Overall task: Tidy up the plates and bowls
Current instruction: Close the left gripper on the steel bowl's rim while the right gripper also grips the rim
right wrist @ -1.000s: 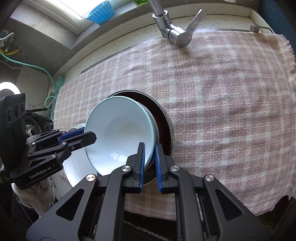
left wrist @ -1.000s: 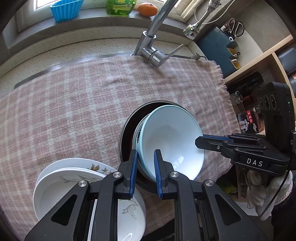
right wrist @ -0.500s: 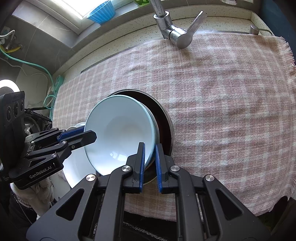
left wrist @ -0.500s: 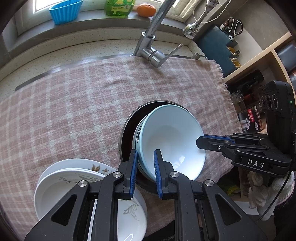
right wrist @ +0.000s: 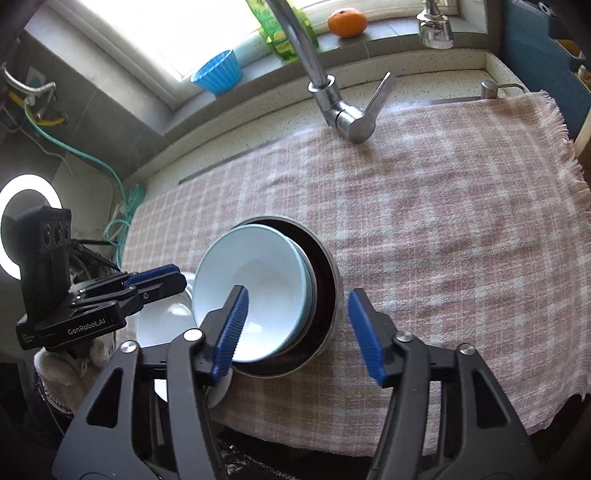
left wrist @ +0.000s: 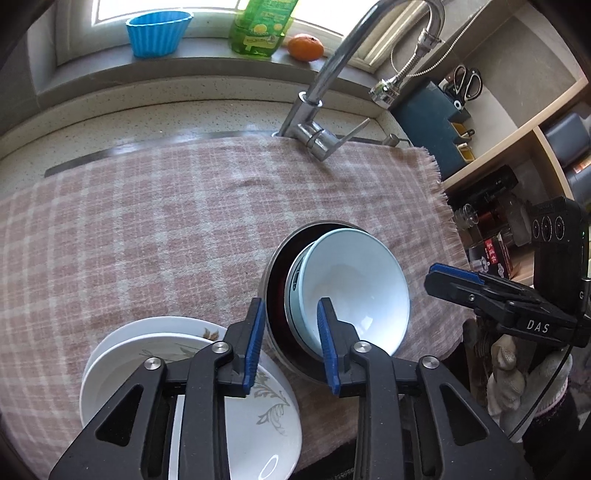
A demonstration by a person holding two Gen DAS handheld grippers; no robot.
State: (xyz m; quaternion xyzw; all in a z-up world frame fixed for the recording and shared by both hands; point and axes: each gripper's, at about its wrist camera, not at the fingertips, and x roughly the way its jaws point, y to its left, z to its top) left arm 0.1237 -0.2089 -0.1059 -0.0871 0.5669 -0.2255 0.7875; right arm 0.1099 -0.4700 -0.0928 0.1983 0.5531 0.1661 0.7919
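A pale blue bowl lies tilted in a dark metal-rimmed bowl on the checked cloth. Two stacked white leaf-pattern plates lie to its left. My left gripper is open, with its jaws either side of the bowls' left rims, holding nothing. My right gripper is wide open, its fingers straddling the bowls' near rim without touching. The right gripper also shows in the left wrist view, and the left gripper in the right wrist view.
A pink checked cloth covers the counter. A chrome tap stands at the back. On the sill are a blue cup, a green bottle and an orange. Shelves stand at right.
Both grippers have opened and let go of the bowls' rims; the right one opened wide. Both have pulled back and up, and the bowls now rest on the cloth.
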